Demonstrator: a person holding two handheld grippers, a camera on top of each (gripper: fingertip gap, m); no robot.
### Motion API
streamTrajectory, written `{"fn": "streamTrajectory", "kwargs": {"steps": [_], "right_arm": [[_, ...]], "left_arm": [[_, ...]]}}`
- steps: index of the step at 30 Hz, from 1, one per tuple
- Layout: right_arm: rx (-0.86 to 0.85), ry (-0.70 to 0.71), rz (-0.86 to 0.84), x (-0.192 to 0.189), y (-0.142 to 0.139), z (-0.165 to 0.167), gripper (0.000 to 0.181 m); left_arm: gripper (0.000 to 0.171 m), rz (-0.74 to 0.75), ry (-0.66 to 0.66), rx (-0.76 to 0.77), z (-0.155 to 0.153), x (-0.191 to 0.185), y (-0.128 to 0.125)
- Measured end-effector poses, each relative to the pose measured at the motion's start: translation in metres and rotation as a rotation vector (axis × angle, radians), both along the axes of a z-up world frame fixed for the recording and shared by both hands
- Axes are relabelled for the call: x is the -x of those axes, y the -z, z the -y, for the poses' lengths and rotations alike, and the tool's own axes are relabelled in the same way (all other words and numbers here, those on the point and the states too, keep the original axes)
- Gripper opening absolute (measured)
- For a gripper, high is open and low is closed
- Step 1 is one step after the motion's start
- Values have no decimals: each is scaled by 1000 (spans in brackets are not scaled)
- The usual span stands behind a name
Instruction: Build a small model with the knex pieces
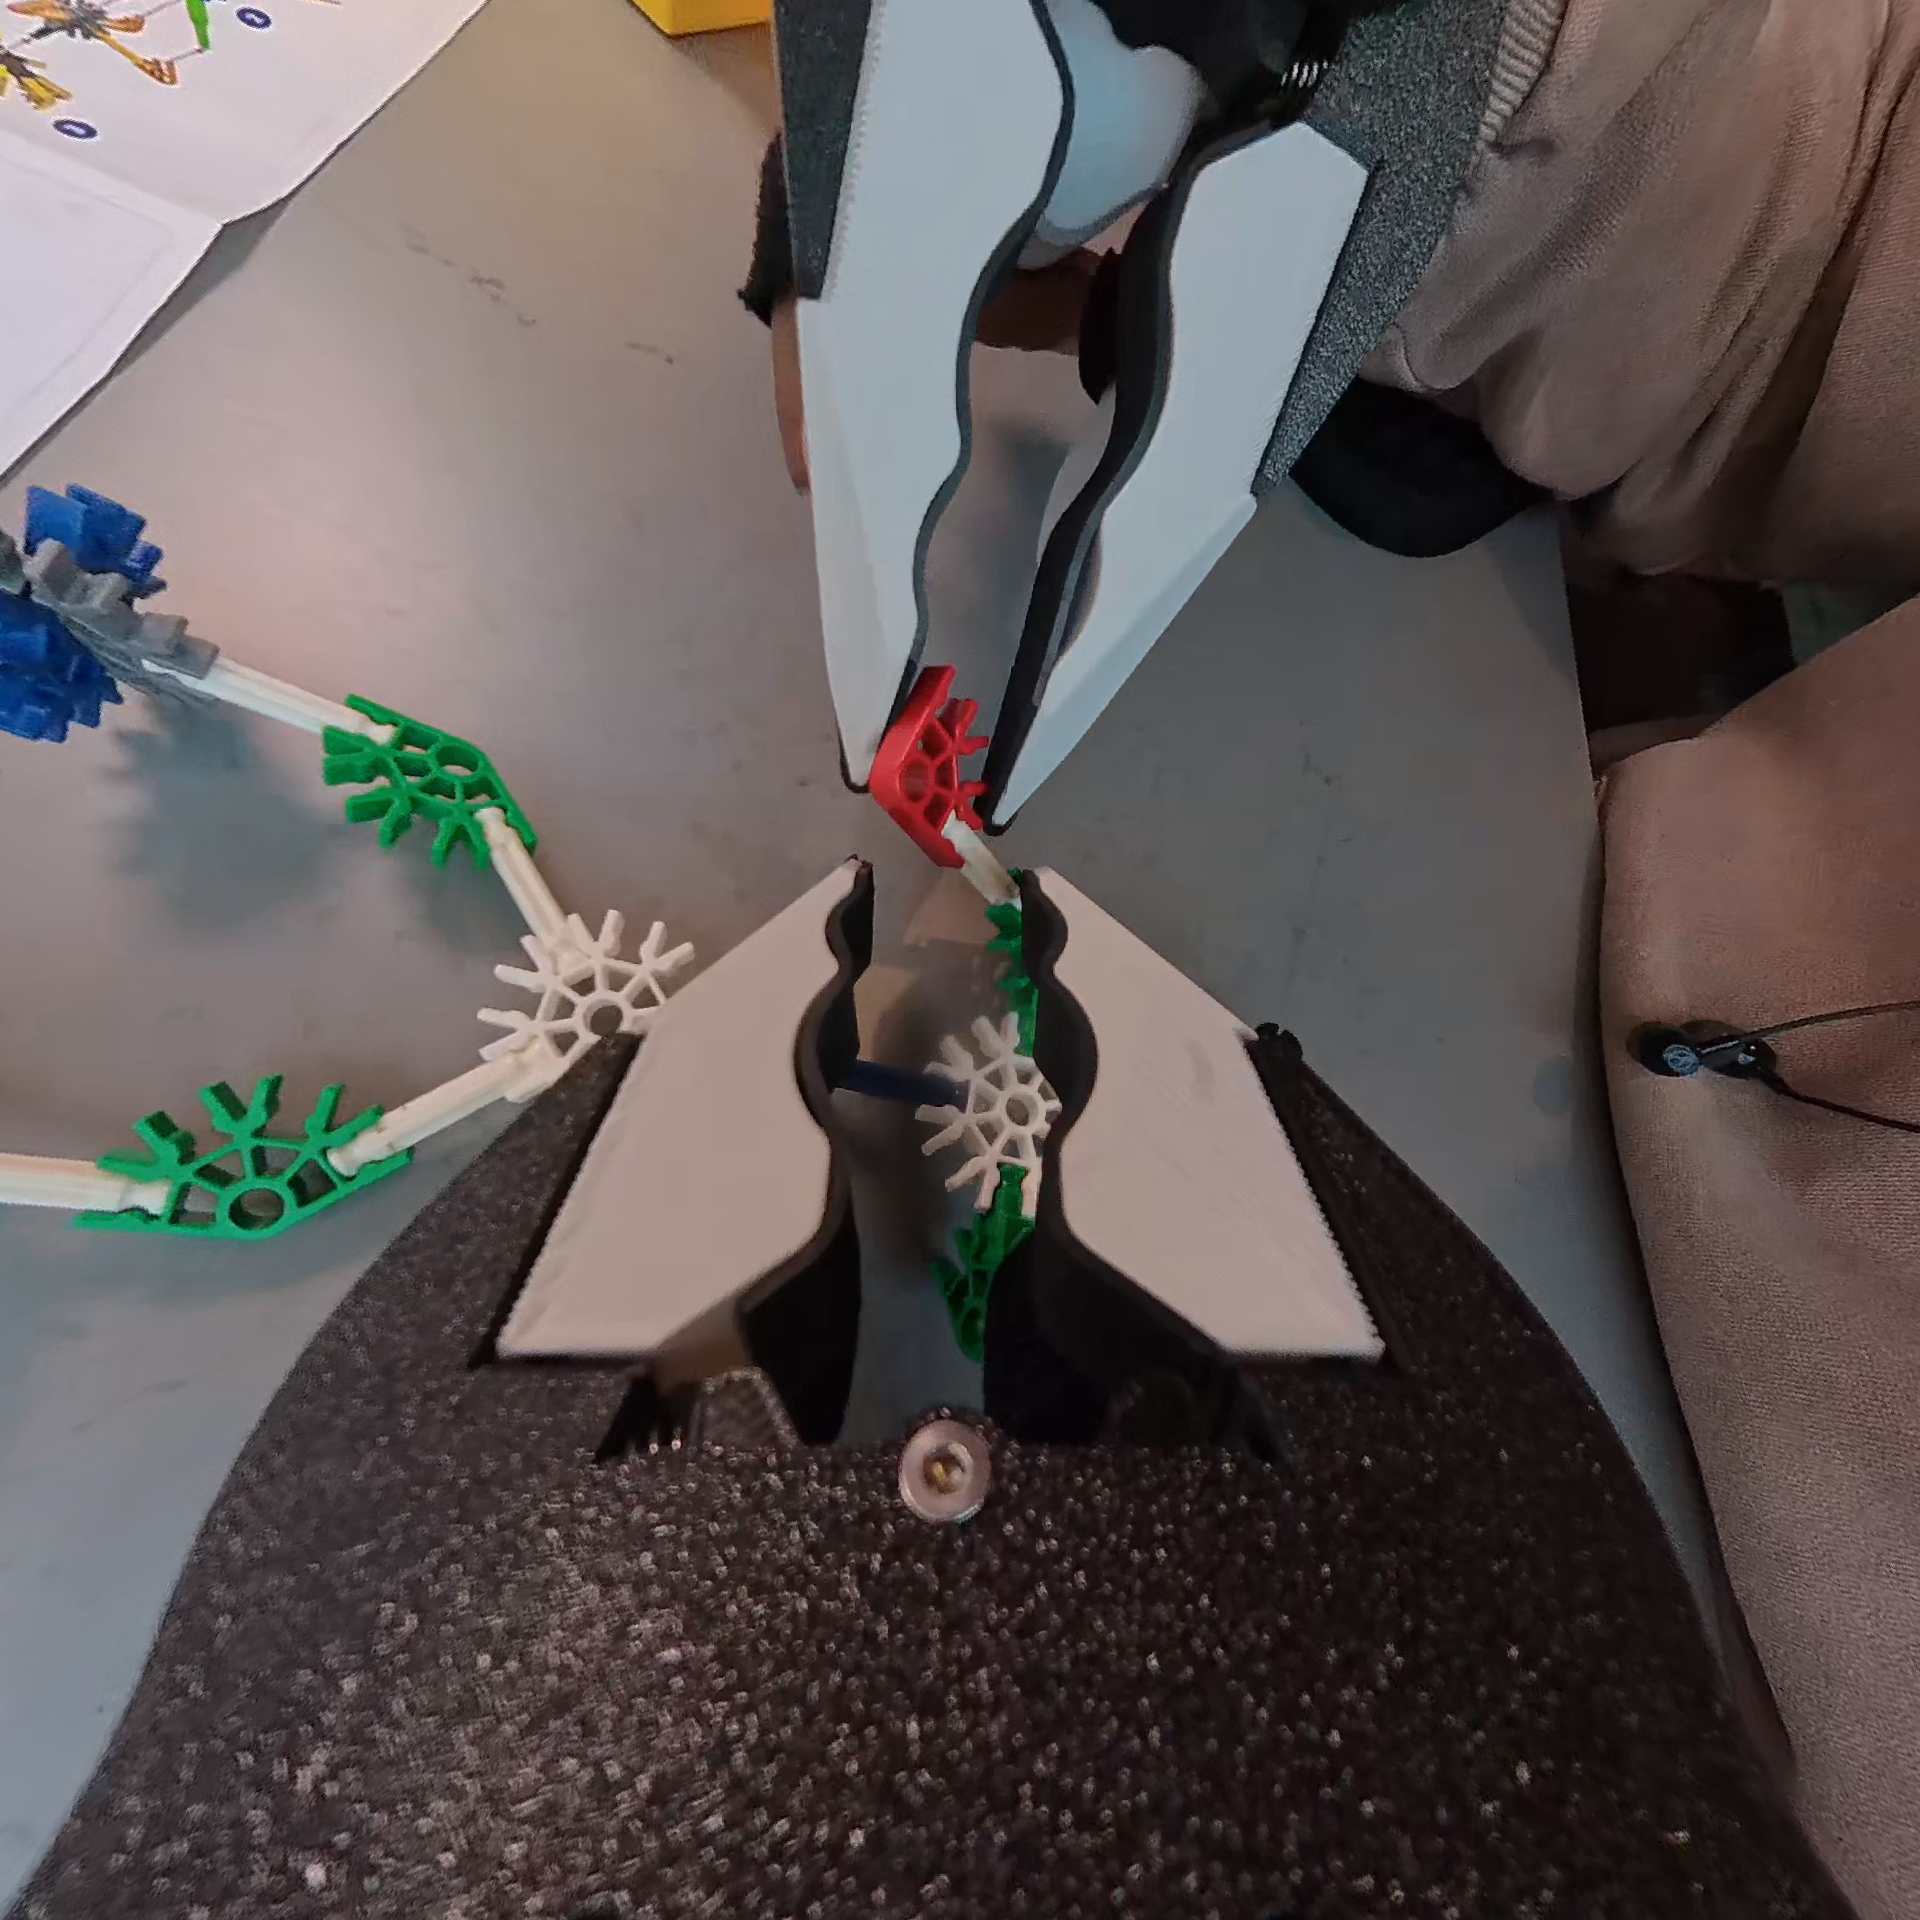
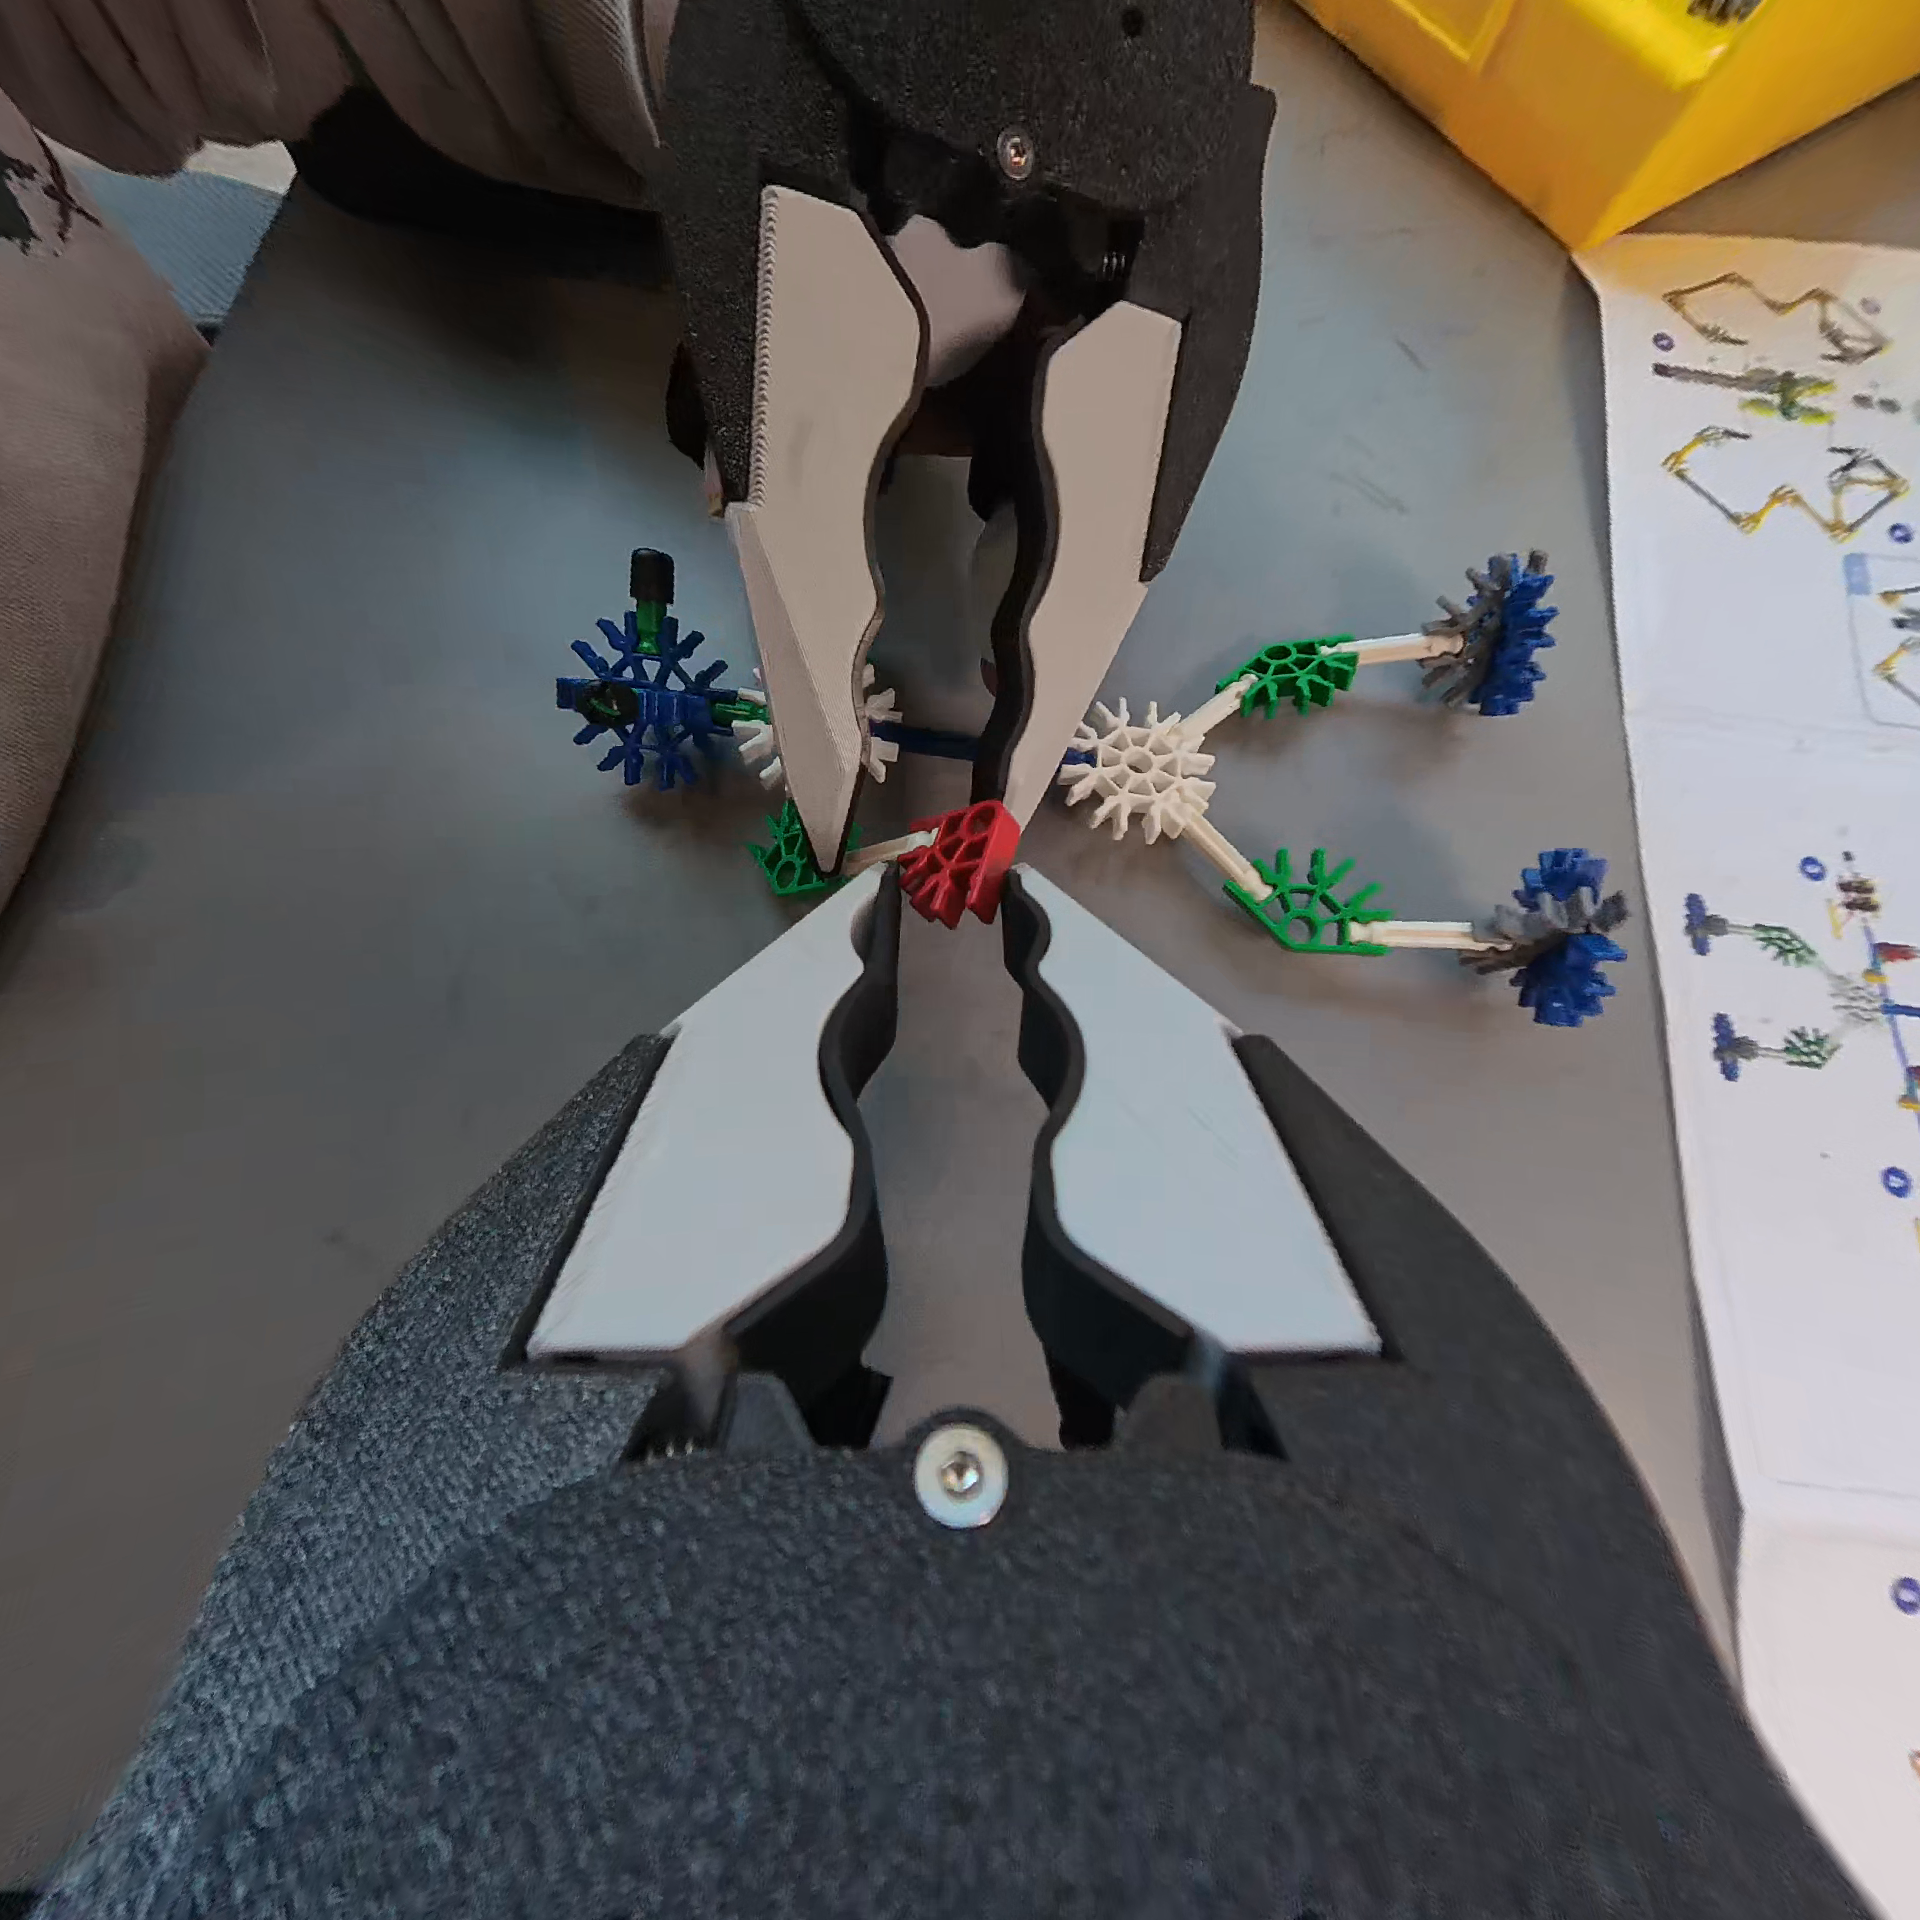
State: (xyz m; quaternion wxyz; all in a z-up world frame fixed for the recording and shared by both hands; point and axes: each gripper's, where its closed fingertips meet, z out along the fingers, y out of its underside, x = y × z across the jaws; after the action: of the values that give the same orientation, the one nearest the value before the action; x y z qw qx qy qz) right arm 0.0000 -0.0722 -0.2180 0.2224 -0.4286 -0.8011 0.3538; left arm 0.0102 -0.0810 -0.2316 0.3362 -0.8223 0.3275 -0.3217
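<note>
1. left wrist view: the left gripper [image 1: 940,868] has its tongs apart over the grey table [image 1: 520,468]. between them lies a chain of a white snowflake connector [image 1: 992,1107] and green pieces, resting against one finger only; no clamp is seen. opposite, the right gripper [image 1: 925,800] has its tips closed on the red connector [image 1: 920,769]. a short white rod [image 1: 982,862] runs from this red piece to the green piece at the chain's end. to the side, a second white hub [image 1: 587,1003] carries two green connectors on rods, one leading to a blue and grey gear [image 1: 73,613].
2. right wrist view: the red connector sits pinched between the right gripper's tips, just off the table. the left gripper [image 2: 923,831] straddles a blue rod [image 2: 925,743], tongs apart. assembled so far, by my judgement: two hubs joined by that rod, two gear arms, a blue snowflake [image 2: 644,707]. a printed sheet [image 2: 1766,1039] and a yellow box [image 2: 1610,104] lie beyond.
</note>
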Motion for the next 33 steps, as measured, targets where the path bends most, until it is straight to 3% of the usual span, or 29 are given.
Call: {"fn": "streamTrajectory", "kwargs": {"steps": [6, 12, 18, 27, 33], "right_arm": [[-124, 2, -38, -3, -7, 2, 18], [-141, -3, -62, -4, -11, 3, 17], [-78, -16, -88, -5, -15, 5, 15], [103, -64, -60, -12, -15, 15, 11], [178, -13, -39, -8, -19, 14, 18]], "left_arm": [[28, 4, 20, -12, 2, -4, 0], [28, 13, 24, -43, 0, -7, -2], [8, 27, 39, -67, 1, -13, -4], [6, 10, 62, -65, 5, -13, -4], [6, -8, 60, -89, 4, -13, -3]]}}
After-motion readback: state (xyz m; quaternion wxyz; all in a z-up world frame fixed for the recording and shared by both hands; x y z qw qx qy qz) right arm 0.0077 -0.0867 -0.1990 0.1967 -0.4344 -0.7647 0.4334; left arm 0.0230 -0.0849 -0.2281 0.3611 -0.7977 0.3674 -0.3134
